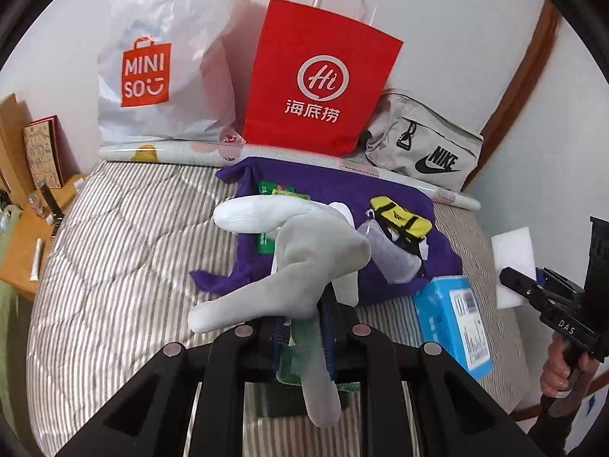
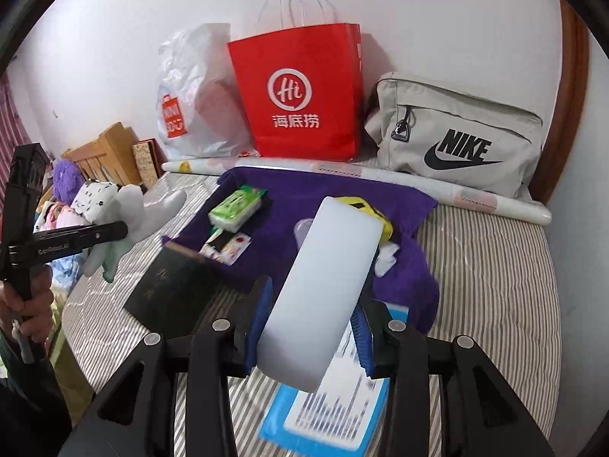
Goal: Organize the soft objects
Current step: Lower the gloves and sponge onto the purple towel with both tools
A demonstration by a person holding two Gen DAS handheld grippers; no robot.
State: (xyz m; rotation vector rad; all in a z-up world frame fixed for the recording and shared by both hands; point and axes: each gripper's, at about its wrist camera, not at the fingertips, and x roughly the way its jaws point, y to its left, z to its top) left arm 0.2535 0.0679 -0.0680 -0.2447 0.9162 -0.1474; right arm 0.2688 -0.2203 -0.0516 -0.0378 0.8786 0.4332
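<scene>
My left gripper (image 1: pixel 302 323) is shut on a bundle of white and grey socks (image 1: pixel 304 259), held above the striped bed (image 1: pixel 114 247); the right wrist view shows that gripper (image 2: pixel 114 230) with its socks (image 2: pixel 129 213) at the left. My right gripper (image 2: pixel 312 327) is shut on a white foam block (image 2: pixel 323 285) that stands up between its blue pads. Further back lies a purple towel (image 2: pixel 304 186) with a green tissue pack (image 2: pixel 238 205) and a yellow-and-black item (image 1: pixel 399 221) on it. In the left wrist view, the right gripper (image 1: pixel 514 280) carries the block (image 1: pixel 512 262) at the right edge.
A red paper bag (image 1: pixel 319 76), a white Miniso bag (image 1: pixel 167 57) and a grey Nike bag (image 2: pixel 456 133) stand along the wall behind a rolled sheet (image 1: pixel 171 150). A blue box (image 2: pixel 327 419) and a dark booklet (image 2: pixel 171 293) lie on the bed. A wooden side table (image 1: pixel 23 243) is at the left.
</scene>
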